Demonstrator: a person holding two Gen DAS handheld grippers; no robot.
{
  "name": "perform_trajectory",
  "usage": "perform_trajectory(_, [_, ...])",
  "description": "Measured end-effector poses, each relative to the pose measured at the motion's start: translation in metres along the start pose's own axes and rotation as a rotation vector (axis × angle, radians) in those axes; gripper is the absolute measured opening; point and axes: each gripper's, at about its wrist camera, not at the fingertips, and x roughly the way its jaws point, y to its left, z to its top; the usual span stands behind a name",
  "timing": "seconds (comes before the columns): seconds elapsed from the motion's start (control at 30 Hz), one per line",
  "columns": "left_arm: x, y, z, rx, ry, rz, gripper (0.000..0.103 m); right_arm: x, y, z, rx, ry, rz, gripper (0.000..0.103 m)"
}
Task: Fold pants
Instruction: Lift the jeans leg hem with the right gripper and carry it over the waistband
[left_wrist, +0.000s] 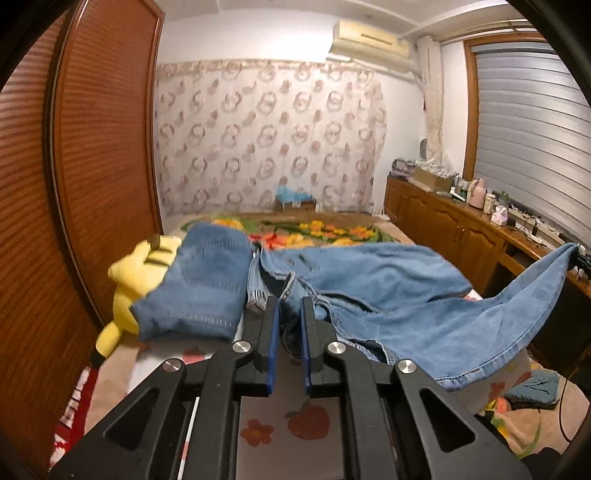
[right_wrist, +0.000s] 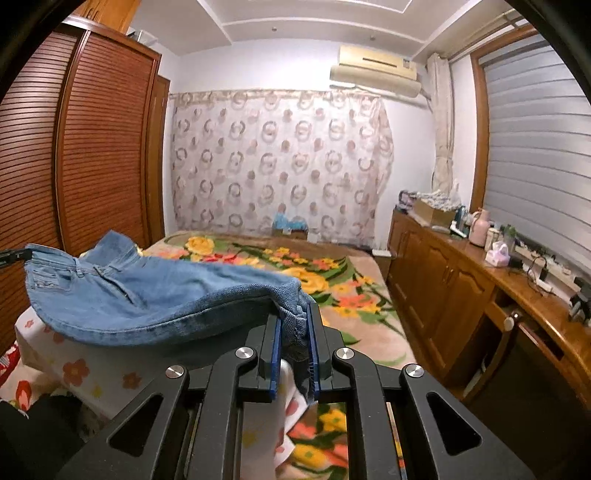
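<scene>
Sagging faded denim pants (right_wrist: 147, 299) between both grippers (right_wrist: 294, 314)

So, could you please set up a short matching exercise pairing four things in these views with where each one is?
Things:
1. jeans
2. folded jeans
3. yellow plush toy
4. air conditioner

Places:
A. high on the wall
B. clamped in both grippers
C. flat on the bed, ungripped
D. left of the folded denim

Pairs: 1-B, 2-C, 3-D, 4-A
</scene>
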Motion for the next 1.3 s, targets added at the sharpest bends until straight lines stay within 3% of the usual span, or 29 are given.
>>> perform_trajectory(0.2, [-0.027,-0.003,0.011,-0.008,-0.058,-0.017,0.011,-0.014,0.011,0.001,-0.021,-0.064,-0.025,0.012])
perform_trajectory(0.33, [-0.018,0.001,0.007,-0.014,-0.040,-0.018,0.011,-0.012,0.018,-0.007,-0.034,-0.082,-0.037,0.012])
perform_trajectory(0.63, [0.039,0.009,-0.004,-0.036,0.060,0.002,0.011,0.059,0.041,-0.026,-0.088,-0.003,-0.027,0.012])
perform_trajectory(0.87, [0.069,0.000,0.026,-0.001,0.068,0.016,0.011,0.116,0.045,-0.018,-0.054,0.011,-0.020,0.012])
perform_trajectory(0.97, [0.082,-0.003,0.041,0.009,0.060,0.021,0.011,0.130,0.042,0.002,-0.064,0.004,-0.024,0.012])
perform_trajectory(1.3, [0.145,0.004,0.084,-0.027,0.054,0.053,0.011,0.191,0.025,0.017,-0.069,-0.004,-0.055,0.012])
